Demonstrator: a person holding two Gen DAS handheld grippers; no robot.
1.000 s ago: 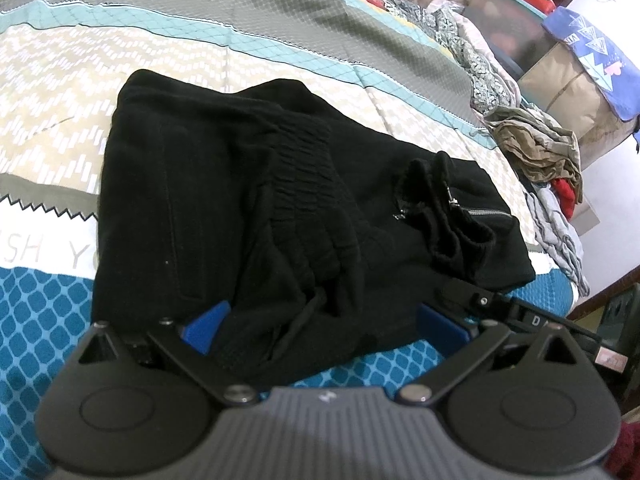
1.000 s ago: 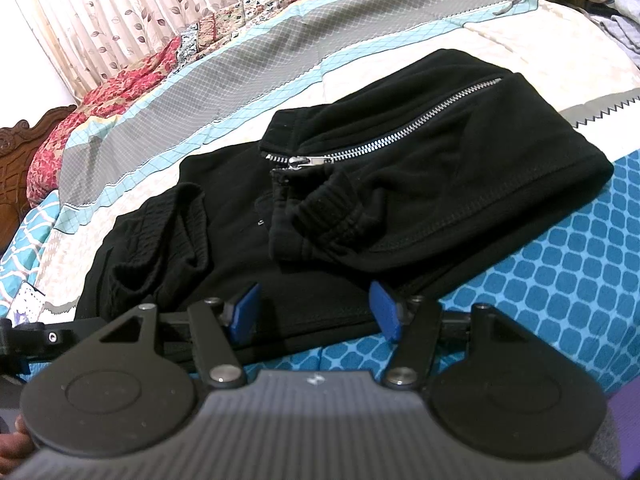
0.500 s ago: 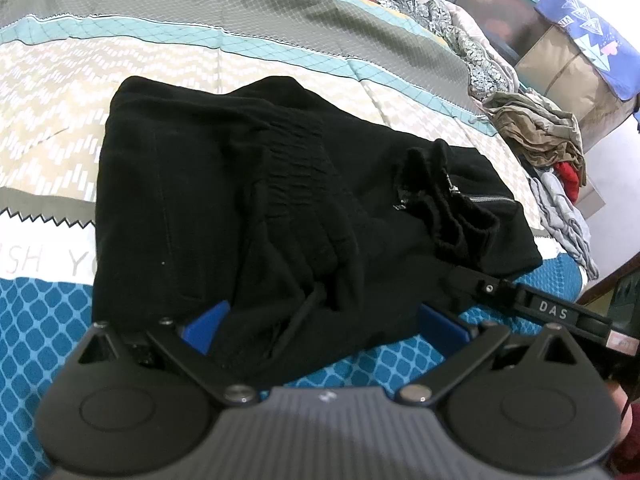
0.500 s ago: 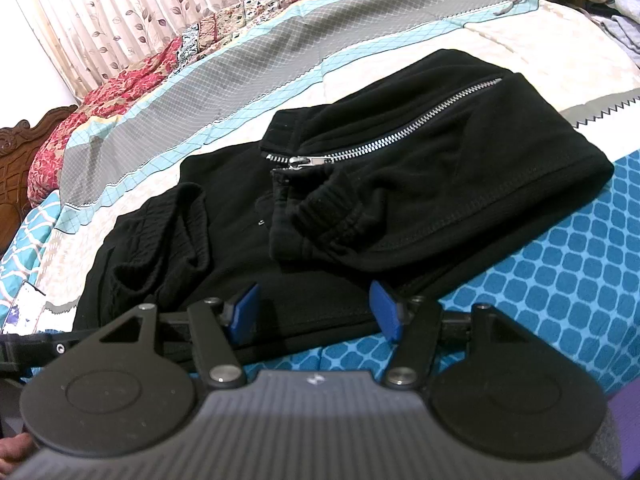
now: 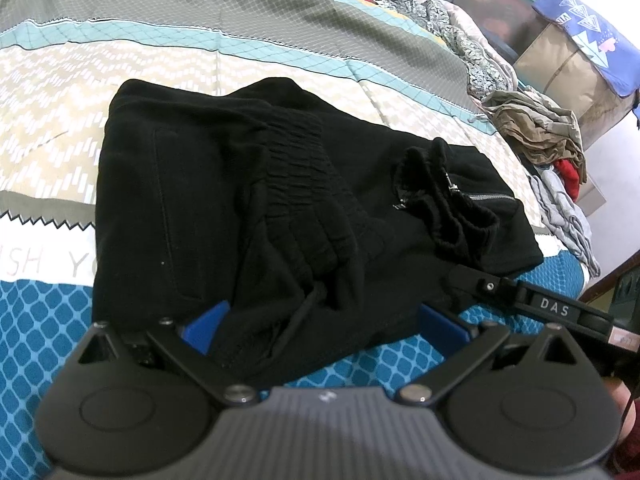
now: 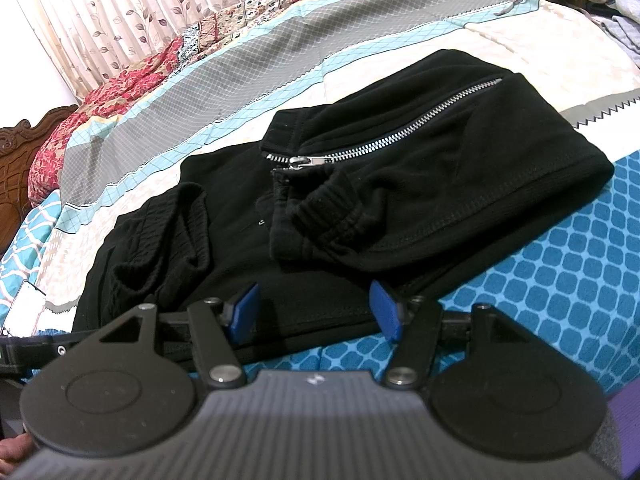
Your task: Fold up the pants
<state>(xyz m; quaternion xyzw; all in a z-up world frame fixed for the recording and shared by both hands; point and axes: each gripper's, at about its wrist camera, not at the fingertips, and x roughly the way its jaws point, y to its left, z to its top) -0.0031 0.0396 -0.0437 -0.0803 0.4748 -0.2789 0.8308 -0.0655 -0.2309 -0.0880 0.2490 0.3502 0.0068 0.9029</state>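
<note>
Black pants (image 5: 248, 208) lie bunched on the patterned bedspread (image 5: 160, 72), with a ribbed waistband, a drawstring and a silver zipper (image 6: 384, 144). My left gripper (image 5: 320, 324) is open, its blue pads either side of the pants' near edge by the drawstring. My right gripper (image 6: 316, 312) is open at the near edge of the pants (image 6: 400, 184), below an elastic cuff. The right gripper's finger (image 5: 520, 300) shows at the right in the left wrist view.
A pile of loose clothes (image 5: 540, 136) lies at the bed's far right edge. Curtains (image 6: 120, 12) and a wooden headboard (image 6: 20, 168) stand beyond the bed. A box with blue cloth (image 5: 580, 48) stands past the clothes.
The left gripper has drawn back slightly, so the pants sit a little further away in its view. The right gripper has barely moved. Both stay open.
</note>
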